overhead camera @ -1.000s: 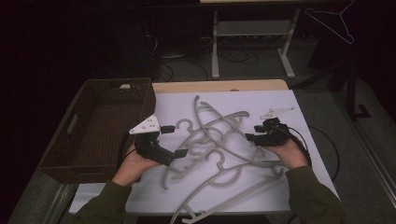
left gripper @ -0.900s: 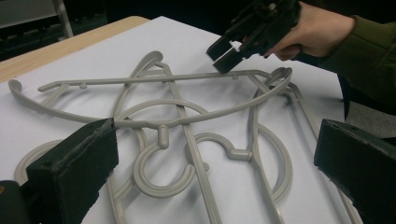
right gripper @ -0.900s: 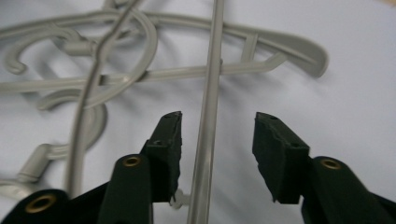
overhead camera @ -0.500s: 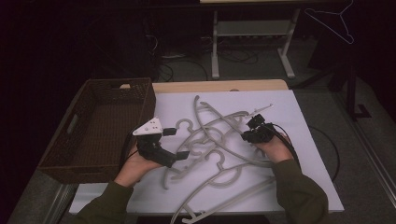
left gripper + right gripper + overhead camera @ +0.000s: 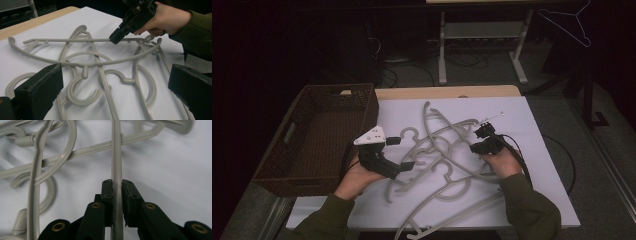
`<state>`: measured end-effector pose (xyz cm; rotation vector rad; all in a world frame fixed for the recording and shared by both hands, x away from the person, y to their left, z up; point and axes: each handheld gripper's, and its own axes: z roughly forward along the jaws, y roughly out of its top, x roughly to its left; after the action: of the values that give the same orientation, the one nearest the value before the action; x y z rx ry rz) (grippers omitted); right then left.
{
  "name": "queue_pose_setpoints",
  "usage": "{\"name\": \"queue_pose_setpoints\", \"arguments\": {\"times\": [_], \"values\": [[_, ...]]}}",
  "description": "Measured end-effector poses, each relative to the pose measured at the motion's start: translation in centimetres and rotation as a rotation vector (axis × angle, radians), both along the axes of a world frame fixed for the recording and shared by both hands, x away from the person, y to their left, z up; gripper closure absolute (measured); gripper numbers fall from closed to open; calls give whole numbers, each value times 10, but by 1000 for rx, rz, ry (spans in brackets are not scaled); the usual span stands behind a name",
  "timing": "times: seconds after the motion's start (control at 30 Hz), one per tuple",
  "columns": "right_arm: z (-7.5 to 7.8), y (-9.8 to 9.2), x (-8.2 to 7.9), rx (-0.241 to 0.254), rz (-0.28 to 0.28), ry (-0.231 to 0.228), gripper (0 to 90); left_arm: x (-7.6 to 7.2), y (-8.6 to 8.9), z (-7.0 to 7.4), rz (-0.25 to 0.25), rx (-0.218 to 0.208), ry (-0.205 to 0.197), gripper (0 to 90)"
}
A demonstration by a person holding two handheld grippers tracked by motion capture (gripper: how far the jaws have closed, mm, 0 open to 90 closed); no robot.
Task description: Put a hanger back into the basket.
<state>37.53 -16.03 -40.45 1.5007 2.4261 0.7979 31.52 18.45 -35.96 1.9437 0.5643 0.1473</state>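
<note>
Right gripper [image 5: 117,185] has just been closing and now clamps a grey hanger bar [image 5: 116,152], pads pressed on either side, at the right of the hanger pile [image 5: 437,155] on the white sheet [image 5: 532,145]. Left gripper [image 5: 401,152], held by the left hand [image 5: 357,175], stands with jaws wide apart over the pile's hooks, holding nothing. Farther left sits the brown basket [image 5: 297,135].
</note>
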Motion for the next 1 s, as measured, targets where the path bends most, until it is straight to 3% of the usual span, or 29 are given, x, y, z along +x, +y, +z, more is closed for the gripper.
{"name": "queue_pose_setpoints", "arguments": {"times": [0.13, 0.27, 0.33, 0.43, 0.57, 0.6, 0.7, 0.77, 0.83, 0.87, 0.93, 0.97, 1.0], "values": [[-2, 13, -5, 18, 28, 10, 798, 0, -1, -1, -4, 5, 1, 0], [-4, 26, -7, -1, 69, 1, 787, 0, -1, -1, -2, 2, 1, 0], [-5, 28, -8, -6, 84, -2, 711, 0, 0, -1, 0, 6, 0, 0], [-2, 25, -10, 2, 109, -17, 624, 0, -1, -2, 5, 14, -1, 0], [7, 10, -16, 58, 124, -66, 660, 2, -2, -5, 10, 25, 1, 56], [9, 5, -17, 47, 133, -84, 686, 2, -2, -7, 12, 31, -2, 74], [10, -9, -21, 48, 127, -91, 789, 6, -4, -14, 23, 49, -9, 230], [6, -16, -22, 45, 136, -88, 845, 8, -6, -17, 28, 66, -11, 411], [3, -21, -22, 43, 167, -91, 878, 16, -10, -28, 59, 121, -14, 565], [3, -21, -22, 43, 167, -91, 878, 16, -10, -28, 59, 121, -14, 686], [-2, -21, -19, 52, 186, -77, 889, 24, -13, -34, 114, 174, -7, 796], [-2, -21, -19, 52, 186, -77, 889, 24, -13, -34, 114, 174, -7, 856], [-6, -19, -17, 40, 197, -66, 889, 32, -15, -37, 161, 208, 3, 897]]}}
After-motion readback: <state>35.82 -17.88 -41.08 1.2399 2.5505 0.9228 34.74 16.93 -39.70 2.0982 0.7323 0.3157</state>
